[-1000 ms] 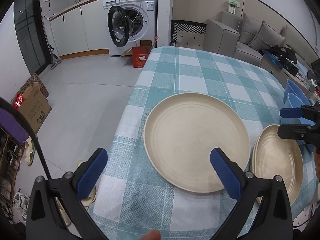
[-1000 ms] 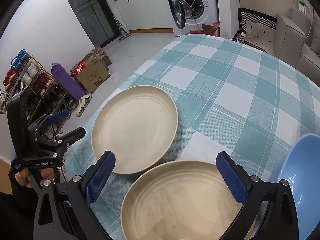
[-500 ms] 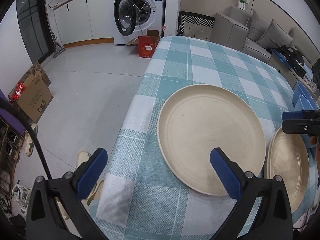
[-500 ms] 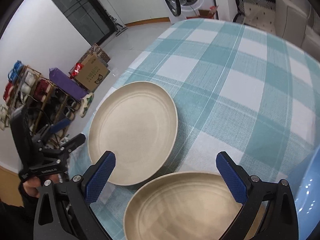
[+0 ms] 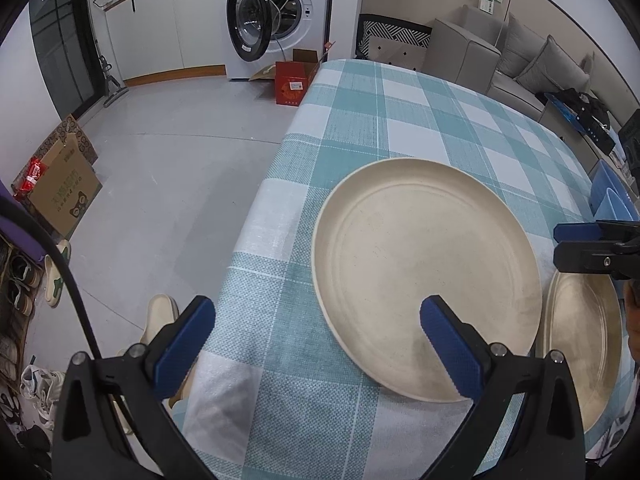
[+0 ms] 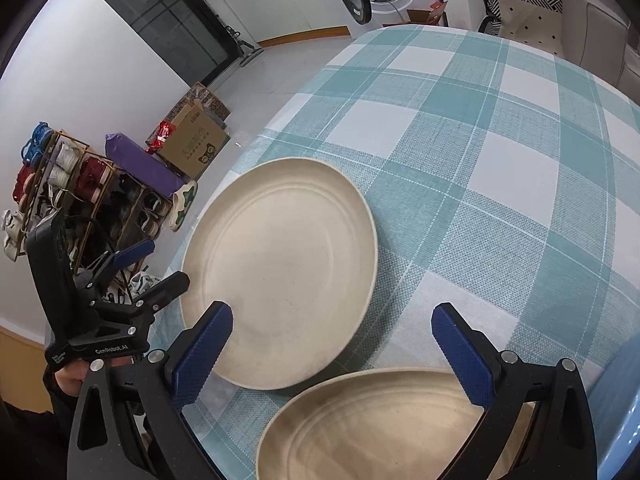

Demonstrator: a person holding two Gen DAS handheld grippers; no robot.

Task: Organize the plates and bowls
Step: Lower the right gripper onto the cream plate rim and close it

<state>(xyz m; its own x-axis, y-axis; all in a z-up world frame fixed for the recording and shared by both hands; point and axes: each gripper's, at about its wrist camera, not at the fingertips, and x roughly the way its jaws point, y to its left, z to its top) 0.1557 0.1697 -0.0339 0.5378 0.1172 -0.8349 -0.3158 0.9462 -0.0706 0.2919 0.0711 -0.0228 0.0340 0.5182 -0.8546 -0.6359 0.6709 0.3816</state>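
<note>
Two cream plates are shown on the checked tablecloth (image 5: 360,128) near the table's near-left corner, with both grippers held above them.

Nearest, the left gripper (image 5: 316,336) is seen wide open and empty. Its right finger overlaps the near rim of the large plate (image 5: 424,268), while its left finger hangs over the tablecloth just inside the table's left edge. The plate therefore lies ahead of and to the right of this gripper's midline, and its near-left rim falls between the open fingers.

The right gripper (image 6: 332,344) is likewise wide open and empty. It is poised over the second plate (image 6: 380,428), whose far rim passes beneath the spread fingers; the rest of that plate runs out of the lower edge of the view. From the left wrist view the second plate (image 5: 580,344) is seen just beside the large plate, toward the table's right side; whether the rims touch cannot be told.

Farther right, the blue bowls (image 5: 612,200) stand near the table's right edge, well apart from the left gripper.

Each plate is judged nearer to its own gripper. If the plates are to be stacked, the decisive relation is the large plate's near-left rim lying within the left gripper's opening.
</note>
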